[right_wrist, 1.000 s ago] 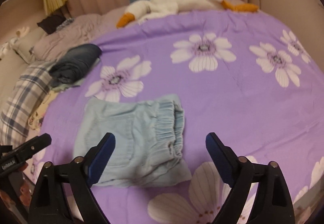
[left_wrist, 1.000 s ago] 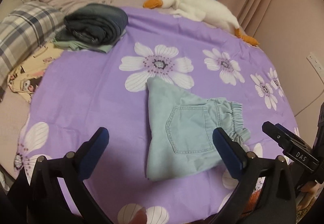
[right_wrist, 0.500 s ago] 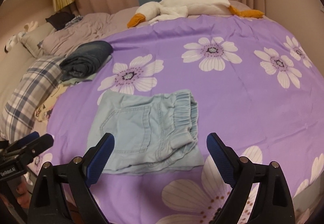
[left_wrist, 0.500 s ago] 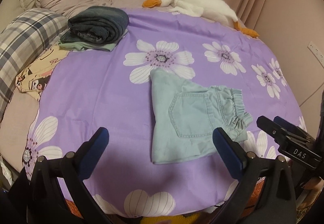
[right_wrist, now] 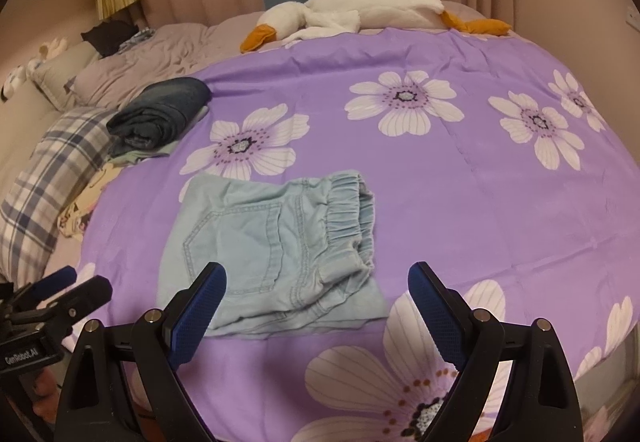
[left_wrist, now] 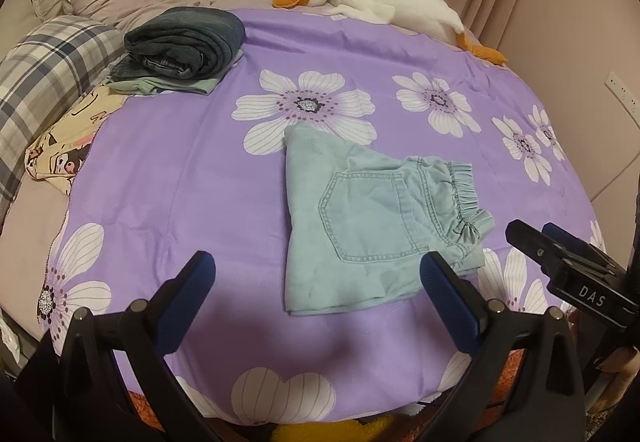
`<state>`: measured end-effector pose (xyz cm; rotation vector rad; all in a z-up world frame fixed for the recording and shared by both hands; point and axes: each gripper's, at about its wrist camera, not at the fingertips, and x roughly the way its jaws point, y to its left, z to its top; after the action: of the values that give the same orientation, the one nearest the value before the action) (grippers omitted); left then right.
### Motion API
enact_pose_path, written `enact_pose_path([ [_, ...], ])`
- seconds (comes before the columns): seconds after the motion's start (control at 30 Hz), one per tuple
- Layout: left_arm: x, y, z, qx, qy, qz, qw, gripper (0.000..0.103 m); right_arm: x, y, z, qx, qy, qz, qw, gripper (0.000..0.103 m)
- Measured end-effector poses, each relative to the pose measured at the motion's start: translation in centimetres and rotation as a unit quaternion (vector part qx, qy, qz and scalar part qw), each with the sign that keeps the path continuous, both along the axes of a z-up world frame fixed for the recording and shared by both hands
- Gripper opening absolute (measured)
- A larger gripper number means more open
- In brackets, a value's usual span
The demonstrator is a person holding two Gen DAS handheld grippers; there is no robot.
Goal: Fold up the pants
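Note:
Light blue pants (left_wrist: 372,218) (right_wrist: 276,250) lie folded into a small flat packet on the purple flowered sheet (left_wrist: 176,178) (right_wrist: 480,178), back pocket up, elastic waistband at the right. My left gripper (left_wrist: 318,282) hangs open above the near edge of the sheet, nothing between its blue pads; the packet lies beyond its right finger. My right gripper (right_wrist: 316,294) is open too, held back from the packet's near edge, empty. Each gripper shows at the side of the other's view.
Folded dark jeans (left_wrist: 188,42) (right_wrist: 160,114) rest on a green garment at the far left. A white plush goose (left_wrist: 380,2) (right_wrist: 360,10) lies along the far edge. A plaid pillow (left_wrist: 44,70) and a cartoon-print cloth (left_wrist: 64,150) lie left of the sheet.
Both views have drawn back from the folded pants, which now sit farther from the fingers. The pants lie in the same folded shape. Both grippers stay open.

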<state>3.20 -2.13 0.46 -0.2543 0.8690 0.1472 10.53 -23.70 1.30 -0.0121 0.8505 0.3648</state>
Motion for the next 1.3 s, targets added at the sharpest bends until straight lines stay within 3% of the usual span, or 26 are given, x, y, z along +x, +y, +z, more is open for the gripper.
enact_pose_path([
  [1.3,-0.72,-0.13,0.69,0.003,-0.009,0.001,1.0,0.102,-0.15,-0.34,-0.54,-0.003,0.008,-0.008,1.0,0.092],
])
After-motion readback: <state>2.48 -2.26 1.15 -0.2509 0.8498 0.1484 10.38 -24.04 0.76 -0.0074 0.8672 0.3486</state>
